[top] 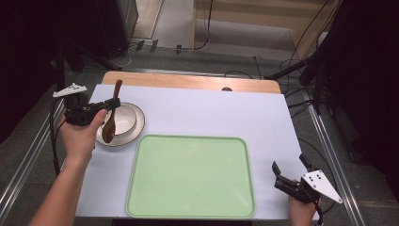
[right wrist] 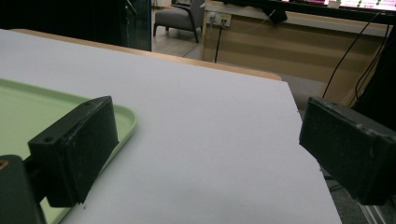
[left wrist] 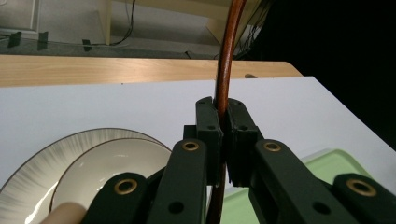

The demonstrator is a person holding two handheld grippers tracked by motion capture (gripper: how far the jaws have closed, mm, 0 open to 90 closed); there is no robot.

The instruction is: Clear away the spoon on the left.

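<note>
The left gripper (top: 114,104) sits at the left side of the table, above the near edge of a bowl (top: 123,119), and its 2 jaws are clamped on the handle of a brown wooden spoon (top: 111,123). From the high view the spoon hangs roughly upright, handle end up toward the far side and its dark scoop end low against the near-left rim of the bowl; whether the scoop touches the rim cannot be told. In the left gripper view the reddish-brown handle (left wrist: 225,60) runs straight up between the 2 pads, which press it from both sides. The bowl is cream inside with a thin dark rim, and it stands on a round plate (top: 140,123) with fine grey streaks around its border. Just right of the plate and nearer the person lies a pale green tray (top: 190,207) with rounded corners, bare on top, resting on the white table cover (top: 226,113). The right gripper (top: 291,170) hovers near the table's near-right corner, just beside the tray's right edge, with its jaws spread wide apart and nothing between them; the right gripper view shows the tray's corner (right wrist: 122,122) behind its left-hand pad.
</note>
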